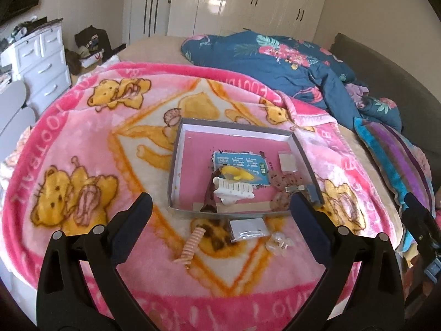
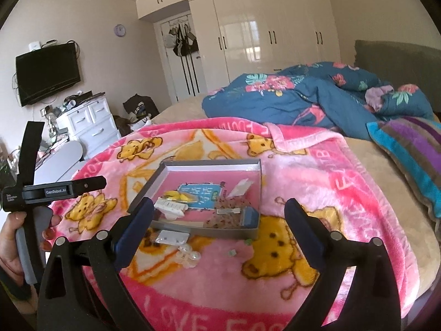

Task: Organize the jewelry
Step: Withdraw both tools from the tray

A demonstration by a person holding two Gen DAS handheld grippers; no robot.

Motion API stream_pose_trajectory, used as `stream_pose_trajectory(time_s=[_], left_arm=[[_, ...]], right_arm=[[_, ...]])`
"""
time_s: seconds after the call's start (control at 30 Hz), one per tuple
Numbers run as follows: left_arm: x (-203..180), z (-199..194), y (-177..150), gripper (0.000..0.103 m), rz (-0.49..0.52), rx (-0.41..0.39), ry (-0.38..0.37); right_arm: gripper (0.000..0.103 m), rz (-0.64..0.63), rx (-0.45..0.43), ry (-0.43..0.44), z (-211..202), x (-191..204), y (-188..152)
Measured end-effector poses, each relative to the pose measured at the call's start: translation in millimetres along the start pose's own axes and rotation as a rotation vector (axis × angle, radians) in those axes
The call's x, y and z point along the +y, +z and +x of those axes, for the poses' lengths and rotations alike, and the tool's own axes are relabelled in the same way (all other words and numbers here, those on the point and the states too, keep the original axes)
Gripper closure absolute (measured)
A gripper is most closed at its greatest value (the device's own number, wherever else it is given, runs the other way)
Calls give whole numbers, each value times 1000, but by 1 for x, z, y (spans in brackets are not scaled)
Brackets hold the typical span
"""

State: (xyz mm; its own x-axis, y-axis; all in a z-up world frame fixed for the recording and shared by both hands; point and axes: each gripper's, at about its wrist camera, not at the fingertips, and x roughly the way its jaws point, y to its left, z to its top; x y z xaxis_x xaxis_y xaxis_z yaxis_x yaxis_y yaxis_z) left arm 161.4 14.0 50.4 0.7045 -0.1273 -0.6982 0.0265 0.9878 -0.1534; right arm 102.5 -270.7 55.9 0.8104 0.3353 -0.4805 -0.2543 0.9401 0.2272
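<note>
A shallow grey box (image 1: 176,149) (image 2: 248,230) with a pink floor lies on the pink bear blanket. Inside it are a blue card (image 1: 237,162) (image 2: 204,193), a yellow clip (image 1: 234,175) (image 2: 180,197), a white claw clip (image 1: 234,190) (image 2: 171,208), brown floral scrunchies (image 1: 281,184) (image 2: 228,218) and a small white packet (image 1: 288,162) (image 2: 239,187). In front of the box lie a peach coil hair tie (image 1: 190,244), a clear packet (image 1: 248,229) (image 2: 172,237) and a clear bead piece (image 1: 278,242) (image 2: 188,256). My left gripper (image 1: 220,204) is open and empty above these. My right gripper (image 2: 217,212) is open and empty.
A rumpled blue floral duvet (image 1: 289,58) (image 2: 303,96) and a striped pillow (image 1: 397,154) (image 2: 413,151) lie behind and right of the blanket. White drawers (image 1: 44,63) (image 2: 91,124) stand to the left. A hand holds the left gripper's handle (image 2: 27,248) at the left edge.
</note>
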Motion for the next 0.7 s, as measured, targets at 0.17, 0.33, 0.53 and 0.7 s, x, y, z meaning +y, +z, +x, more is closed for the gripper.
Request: stream_pose_trajectory(time_s=[0.17,0.33,0.53,0.7], left_arm=[[-1,-16,-7,10,7,-15,0],[-4,-30,-15,9,20,-28,6],[-7,-38,-25,9,42,-30,21],[-9,-42,-37,9,63,-25,34]], right_arm=[[8,-19,-17,10,-16,9,-1],[6,-29,-30,17,-27,14,-3],[6,-46,-38,22,-37,19,-7],[6,-64,-33,25,-42,23,-12]])
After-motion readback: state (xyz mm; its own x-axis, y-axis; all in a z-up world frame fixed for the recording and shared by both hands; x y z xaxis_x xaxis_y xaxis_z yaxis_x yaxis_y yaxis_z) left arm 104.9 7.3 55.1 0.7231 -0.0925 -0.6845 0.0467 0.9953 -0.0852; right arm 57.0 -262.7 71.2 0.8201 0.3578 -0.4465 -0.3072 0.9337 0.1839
